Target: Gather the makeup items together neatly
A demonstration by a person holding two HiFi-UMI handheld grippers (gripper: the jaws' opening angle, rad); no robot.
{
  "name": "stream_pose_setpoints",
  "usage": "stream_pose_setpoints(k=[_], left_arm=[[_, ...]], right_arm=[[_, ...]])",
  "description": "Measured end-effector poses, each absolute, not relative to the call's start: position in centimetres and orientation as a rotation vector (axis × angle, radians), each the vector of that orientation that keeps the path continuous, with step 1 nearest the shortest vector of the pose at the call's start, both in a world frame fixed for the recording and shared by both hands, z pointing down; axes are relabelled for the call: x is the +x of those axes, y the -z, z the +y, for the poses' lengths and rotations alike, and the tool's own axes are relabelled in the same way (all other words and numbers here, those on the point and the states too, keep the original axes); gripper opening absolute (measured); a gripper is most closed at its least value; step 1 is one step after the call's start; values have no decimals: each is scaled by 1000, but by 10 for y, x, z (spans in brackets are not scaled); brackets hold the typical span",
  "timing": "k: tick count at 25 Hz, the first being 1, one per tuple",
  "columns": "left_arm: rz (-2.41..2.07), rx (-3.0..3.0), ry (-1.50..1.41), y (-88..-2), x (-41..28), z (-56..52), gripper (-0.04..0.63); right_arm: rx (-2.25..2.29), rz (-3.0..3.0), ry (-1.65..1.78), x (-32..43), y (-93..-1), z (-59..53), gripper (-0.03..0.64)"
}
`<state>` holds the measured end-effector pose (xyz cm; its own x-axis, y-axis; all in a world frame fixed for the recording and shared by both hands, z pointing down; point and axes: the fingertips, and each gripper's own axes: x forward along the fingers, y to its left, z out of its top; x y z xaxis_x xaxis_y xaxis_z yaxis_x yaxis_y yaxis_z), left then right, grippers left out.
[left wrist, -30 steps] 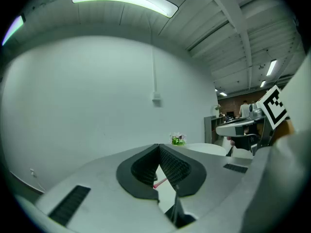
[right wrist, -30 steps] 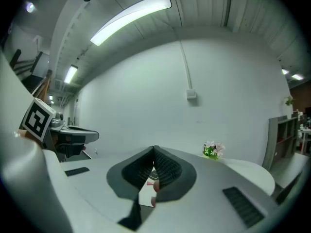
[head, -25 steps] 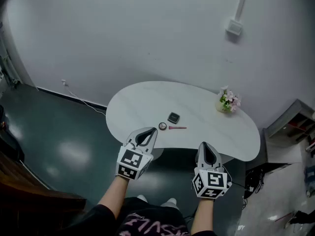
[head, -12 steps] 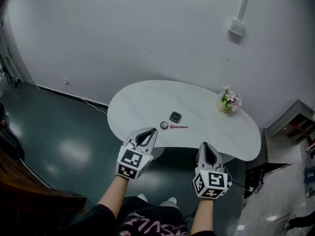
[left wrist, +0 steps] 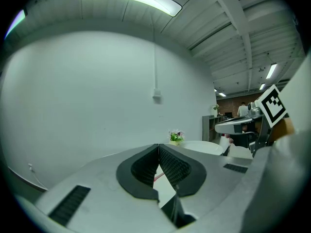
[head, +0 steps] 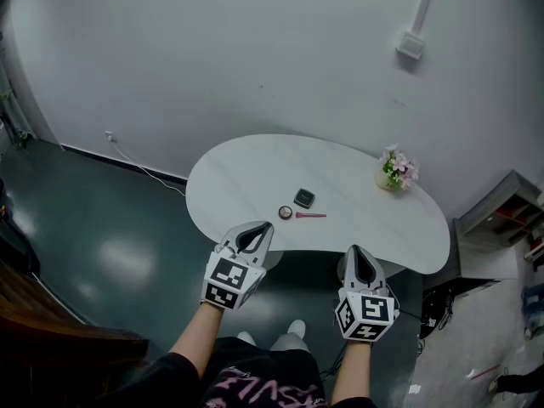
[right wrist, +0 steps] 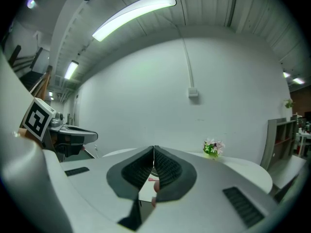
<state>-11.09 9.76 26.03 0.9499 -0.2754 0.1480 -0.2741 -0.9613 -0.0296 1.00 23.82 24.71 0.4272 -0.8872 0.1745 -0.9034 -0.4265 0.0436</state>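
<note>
— Three makeup items sat on the white oval tabletop (head: pixel 246 172): a black square compact (head: pixel 304 198), a small round container (head: pixel 286 212) and a thin pink stick (head: pixel 311 216). Container and stick lay side by side near the front edge, with the compact just behind them, toward the wall.
— Touching each other?
— Container and stick possibly; too small in the head view to call. Compact looked apart from both.
— Grippers?
— Left gripper (head: pixel 260 229) was clenched, pads meeting, nothing between them. Right gripper (head: pixel 357 253) was the same: jaws pressed together, empty. Both were held at the near edge of the table, short of the items and pointing roughly level at the grey wall. The left one was nearer the round container.
— Anything else on the table?
— Small pot of pink and white flowers (head: pixel 396 173) near the right end, well apart from the makeup.
</note>
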Motion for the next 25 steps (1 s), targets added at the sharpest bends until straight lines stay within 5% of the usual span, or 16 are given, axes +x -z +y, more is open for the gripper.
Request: stream_pose_setpoints(k=[25], left_arm=[[399,-3051,344,-277,-67,62,12]], right_arm=[[2506,-1657,-226,52,-261,187,63]])
